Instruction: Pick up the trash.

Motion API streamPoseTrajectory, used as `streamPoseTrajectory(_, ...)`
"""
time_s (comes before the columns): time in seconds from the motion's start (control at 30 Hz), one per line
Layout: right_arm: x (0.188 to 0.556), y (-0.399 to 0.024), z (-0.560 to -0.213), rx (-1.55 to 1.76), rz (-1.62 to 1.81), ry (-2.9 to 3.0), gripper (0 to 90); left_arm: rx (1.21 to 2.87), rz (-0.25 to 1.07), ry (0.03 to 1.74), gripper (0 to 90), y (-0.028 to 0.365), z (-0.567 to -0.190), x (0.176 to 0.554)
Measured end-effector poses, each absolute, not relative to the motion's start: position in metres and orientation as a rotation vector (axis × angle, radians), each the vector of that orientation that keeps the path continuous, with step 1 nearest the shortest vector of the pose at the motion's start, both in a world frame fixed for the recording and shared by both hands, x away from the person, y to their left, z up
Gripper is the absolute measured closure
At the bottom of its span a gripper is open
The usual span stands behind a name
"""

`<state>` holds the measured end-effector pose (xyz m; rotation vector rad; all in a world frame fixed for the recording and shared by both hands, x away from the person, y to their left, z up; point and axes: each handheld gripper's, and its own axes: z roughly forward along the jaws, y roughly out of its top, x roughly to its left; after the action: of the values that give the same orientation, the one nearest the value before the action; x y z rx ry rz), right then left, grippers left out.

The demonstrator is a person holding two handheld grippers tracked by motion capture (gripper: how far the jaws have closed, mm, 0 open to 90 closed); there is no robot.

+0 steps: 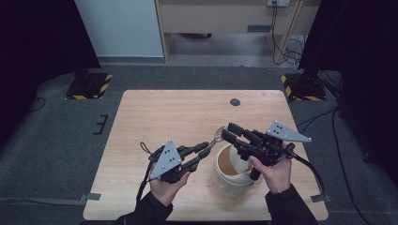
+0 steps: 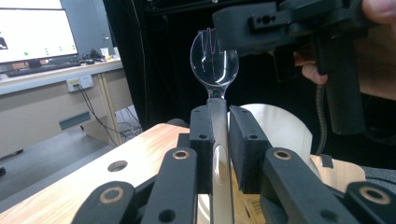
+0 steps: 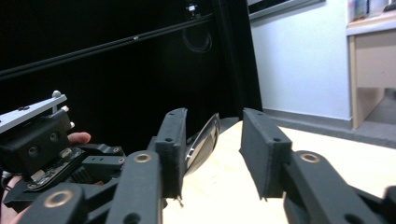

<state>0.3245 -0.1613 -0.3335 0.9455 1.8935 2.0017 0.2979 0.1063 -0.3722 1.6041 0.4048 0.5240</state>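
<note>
A shiny metal spoon (image 2: 214, 65) is held by its handle in my left gripper (image 2: 219, 140), whose jaws are shut on it; the bowl points up and away. In the high view the left gripper (image 1: 205, 151) holds the spoon (image 1: 218, 133) just left of a white bucket (image 1: 231, 180). My right gripper (image 1: 228, 132) hovers above the bucket's far rim, jaws open on either side of the spoon's bowl. The right gripper view shows the spoon's bowl (image 3: 204, 142) close to the left jaw, with a gap to the right one, around the right gripper's midpoint (image 3: 215, 140).
The light wooden table (image 1: 164, 117) has a round dark cable hole (image 1: 235, 101) near its far edge. Grey carpet surrounds it, with hazard-striped stand bases (image 1: 89, 86) at the back corners. A cable trails from each gripper toward the person's side.
</note>
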Motion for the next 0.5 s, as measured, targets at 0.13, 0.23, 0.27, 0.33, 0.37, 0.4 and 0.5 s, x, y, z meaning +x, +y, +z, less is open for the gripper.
streamPoseTrajectory(0.13, 0.3247, -0.1608, -0.3358, 0.963, 2.02, 1.922, 68.6, 1.602, 0.528, 0.401, 79.5, 0.1063, -0.3715, 0.297)
streamPoseTrajectory(0.23, 0.3248, -0.1603, -0.3367, 0.967, 2.03, 1.945, 74.2, 1.603, 0.529, 0.401, 79.5, 0.1063, -0.3718, 0.2969)
streamPoseTrajectory(0.27, 0.3247, -0.1601, -0.3367, 0.968, 2.038, 1.943, 75.6, 1.606, 0.531, 0.399, 79.5, 0.1058, -0.3724, 0.2969)
streamPoseTrajectory(0.33, 0.3246, -0.1607, -0.3362, 0.957, 2.063, 1.949, 84.6, 1.607, 0.526, 0.398, 80.6, 0.1052, -0.3734, 0.2971)
streamPoseTrajectory(0.37, 0.3246, -0.161, -0.3359, 0.956, 2.07, 1.953, 85.4, 1.609, 0.526, 0.4, 80.6, 0.1049, -0.3739, 0.2972)
streamPoseTrajectory(0.4, 0.3247, -0.1615, -0.3357, 0.959, 2.079, 1.96, 86.0, 1.611, 0.522, 0.401, 80.6, 0.1046, -0.3743, 0.2975)
streamPoseTrajectory(0.5, 0.325, -0.1627, -0.336, 0.962, 2.065, 1.969, 87.5, 1.611, 0.507, 0.404, 81.0, 0.1045, -0.3752, 0.2978)
